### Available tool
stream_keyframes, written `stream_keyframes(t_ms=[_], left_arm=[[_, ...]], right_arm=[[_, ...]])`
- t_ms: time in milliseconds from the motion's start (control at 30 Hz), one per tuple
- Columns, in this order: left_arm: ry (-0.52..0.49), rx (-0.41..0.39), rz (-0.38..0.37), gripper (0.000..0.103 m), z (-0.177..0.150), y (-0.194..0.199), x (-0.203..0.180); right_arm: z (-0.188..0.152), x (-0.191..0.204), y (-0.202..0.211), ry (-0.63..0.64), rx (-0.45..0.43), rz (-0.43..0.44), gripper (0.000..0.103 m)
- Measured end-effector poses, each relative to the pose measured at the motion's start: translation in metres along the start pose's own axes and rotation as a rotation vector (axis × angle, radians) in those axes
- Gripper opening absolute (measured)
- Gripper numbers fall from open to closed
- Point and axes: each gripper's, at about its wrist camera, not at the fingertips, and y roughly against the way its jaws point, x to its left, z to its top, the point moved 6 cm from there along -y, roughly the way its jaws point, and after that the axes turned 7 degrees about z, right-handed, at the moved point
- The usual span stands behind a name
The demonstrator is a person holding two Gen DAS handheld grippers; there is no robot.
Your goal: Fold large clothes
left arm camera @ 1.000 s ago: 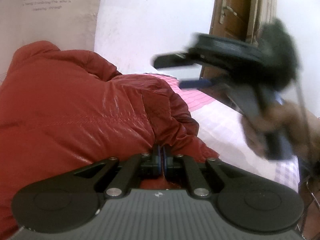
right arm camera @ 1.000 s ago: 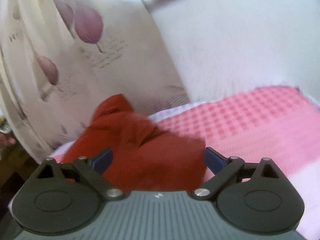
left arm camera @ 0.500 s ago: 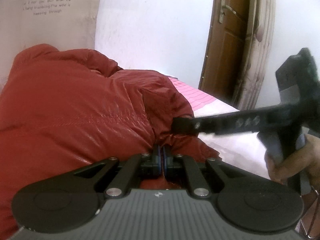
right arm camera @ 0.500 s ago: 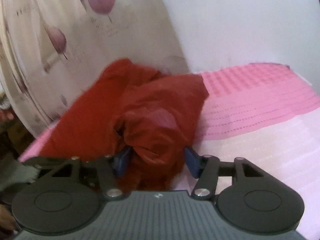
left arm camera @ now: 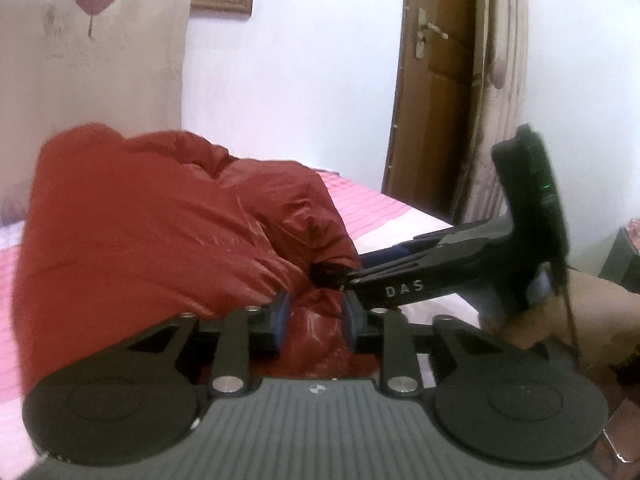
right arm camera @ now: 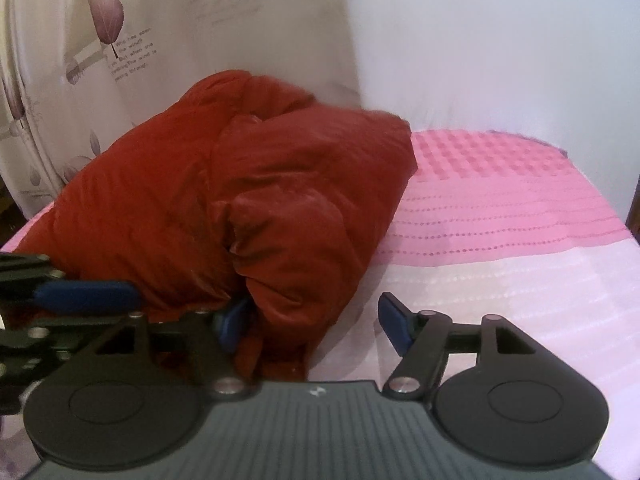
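While the red padded jacket (left arm camera: 160,240) lay heaped on the bed (left arm camera: 380,216), the left wrist view showed the left gripper (left arm camera: 314,318) with its jaws just opened to a modest gap; a glossy fold of the jacket's near edge sat between the blue pads (left arm camera: 282,312), which no longer pinched it. The right gripper (left arm camera: 340,276) reached in from the right, held by a hand (left arm camera: 560,312), its tips at the same bunched edge. A wooden door (left arm camera: 436,92) stood behind.

In the right wrist view, the right gripper (right arm camera: 312,320) stood fairly wide, having just opened a little. The jacket (right arm camera: 248,192) bulged between the fingers, near the left pad (right arm camera: 234,320) and clear of the right pad, so it was not clamped. The jacket rested on the pink bedspread (right arm camera: 500,200), beside a leaf-printed curtain (right arm camera: 120,40).
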Motion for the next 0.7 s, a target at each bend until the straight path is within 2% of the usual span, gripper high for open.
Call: stream_keyframes(t_ms=[67, 167, 233, 267, 333, 400, 533, 700], left_arm=[[0.012, -0.004, 0.000, 0.042, 0.001, 0.009, 0.003], [0.033, -0.021, 0.020, 0.056, 0.004, 0.023, 0.012], [0.045, -0.037, 0.027, 0.070, 0.007, 0.032, 0.019], [0.046, -0.049, 0.038, 0.073, 0.010, 0.037, 0.023], [0.042, -0.082, 0.081, 0.090, 0.015, 0.047, 0.031], [0.052, -0.118, 0.130, 0.101, 0.021, 0.057, 0.040], [0.090, -0.127, 0.153, 0.103, 0.030, 0.064, 0.065], [0.173, -0.049, 0.126, 0.103, 0.028, 0.048, 0.100]], right_arm=[[0.002, 0.000, 0.000, 0.014, 0.000, -0.015, 0.071], [0.001, 0.003, 0.000, 0.024, 0.002, -0.026, 0.072], [0.001, 0.004, -0.001, 0.033, 0.004, -0.036, 0.073], [0.002, 0.004, -0.002, 0.037, 0.005, -0.039, 0.074], [0.002, 0.006, -0.002, 0.045, 0.007, -0.048, 0.075], [0.002, 0.007, -0.002, 0.051, 0.009, -0.053, 0.076], [0.002, 0.006, -0.002, 0.048, 0.013, -0.056, 0.078], [0.002, 0.005, -0.003, 0.043, 0.016, -0.059, 0.081]])
